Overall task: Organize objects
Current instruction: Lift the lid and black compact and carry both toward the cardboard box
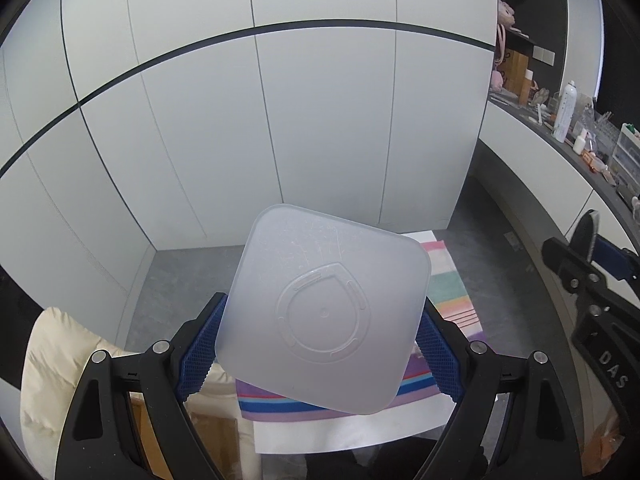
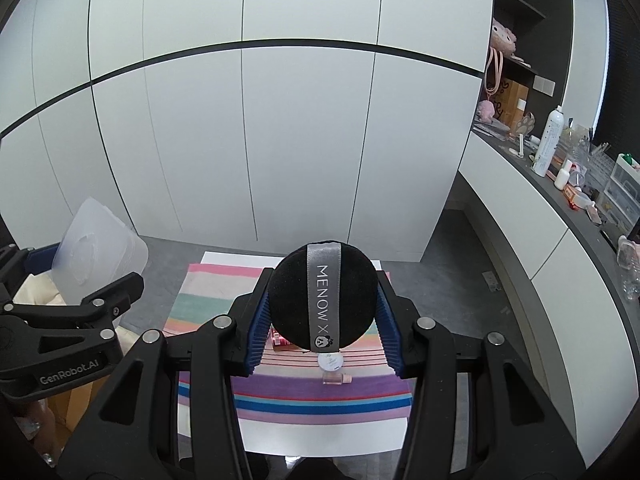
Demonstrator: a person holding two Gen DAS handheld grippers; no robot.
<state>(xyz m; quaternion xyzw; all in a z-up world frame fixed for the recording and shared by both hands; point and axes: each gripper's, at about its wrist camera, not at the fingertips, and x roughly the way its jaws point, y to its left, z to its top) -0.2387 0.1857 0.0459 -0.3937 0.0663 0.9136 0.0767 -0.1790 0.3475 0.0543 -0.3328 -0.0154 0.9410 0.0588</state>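
Lid (image 1: 324,312): frosted translucent plastic, lightly scratched. Puff (image 2: 322,300): matt black sponge, satin grey ribbon. Tongs pads (image 2: 256,332): blue ribbed, probably rubber. Striped cloth (image 2: 296,396): matt weave. Wardrobe doors (image 2: 280,140): smooth matt white.

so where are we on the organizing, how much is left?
Done: nothing visibly put away yet. In hand: left gripper holds a translucent square plastic lid; right gripper holds a round black powder puff with a grey ribbon. Left: a small white round jar, a pink bottle and a red box lie on the striped cloth.
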